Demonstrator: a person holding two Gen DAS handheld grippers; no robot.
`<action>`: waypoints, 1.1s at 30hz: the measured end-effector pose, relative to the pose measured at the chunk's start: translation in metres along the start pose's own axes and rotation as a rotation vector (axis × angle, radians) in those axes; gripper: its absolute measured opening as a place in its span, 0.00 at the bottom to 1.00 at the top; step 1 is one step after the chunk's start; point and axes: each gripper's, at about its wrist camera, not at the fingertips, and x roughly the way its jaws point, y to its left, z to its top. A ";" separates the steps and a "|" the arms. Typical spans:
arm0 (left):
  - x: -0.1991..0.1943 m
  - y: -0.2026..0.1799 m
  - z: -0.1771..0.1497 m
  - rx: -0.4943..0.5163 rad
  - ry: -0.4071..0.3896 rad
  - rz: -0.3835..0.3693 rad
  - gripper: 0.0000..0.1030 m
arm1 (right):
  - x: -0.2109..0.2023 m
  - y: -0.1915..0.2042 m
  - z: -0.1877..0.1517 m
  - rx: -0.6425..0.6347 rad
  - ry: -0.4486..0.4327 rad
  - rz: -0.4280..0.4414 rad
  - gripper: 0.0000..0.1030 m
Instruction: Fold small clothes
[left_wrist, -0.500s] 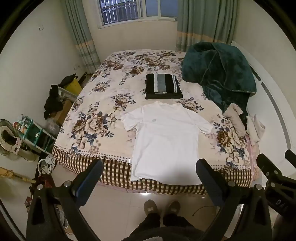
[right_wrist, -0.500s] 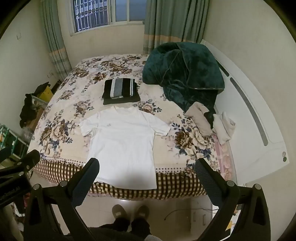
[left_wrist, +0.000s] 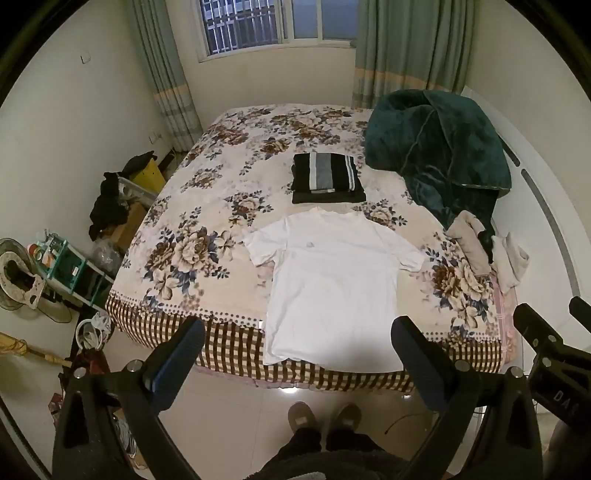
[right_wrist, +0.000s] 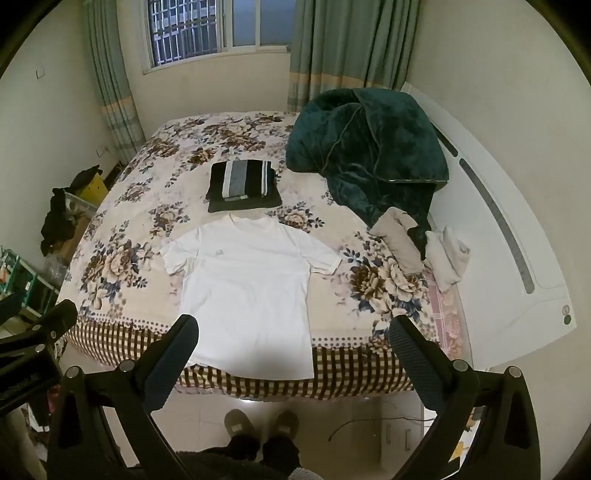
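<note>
A white short-sleeved T-shirt (left_wrist: 332, 280) lies flat and spread out on the floral bed, its hem hanging over the near edge; it also shows in the right wrist view (right_wrist: 247, 288). Behind it sits a folded stack of black and grey striped clothes (left_wrist: 325, 177), also in the right wrist view (right_wrist: 242, 184). My left gripper (left_wrist: 299, 338) is open and empty, held above the floor in front of the bed. My right gripper (right_wrist: 293, 334) is open and empty, also short of the bed edge.
A dark green blanket (left_wrist: 439, 147) is heaped at the bed's right. Beige crumpled clothes (left_wrist: 487, 251) lie beside it. A white headboard (right_wrist: 509, 236) runs along the right. Shelves and clutter (left_wrist: 66, 266) stand left of the bed. The person's slippered feet (left_wrist: 321, 417) stand on the tiled floor.
</note>
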 end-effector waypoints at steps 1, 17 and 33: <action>0.000 0.001 0.001 0.000 0.000 -0.003 1.00 | 0.000 0.000 -0.001 -0.002 -0.001 0.000 1.00; -0.009 0.004 0.005 0.000 -0.026 -0.002 1.00 | -0.012 0.000 0.014 -0.002 -0.014 0.001 1.00; -0.012 0.003 0.009 0.000 -0.031 0.000 1.00 | -0.027 0.002 0.027 -0.003 -0.026 0.003 1.00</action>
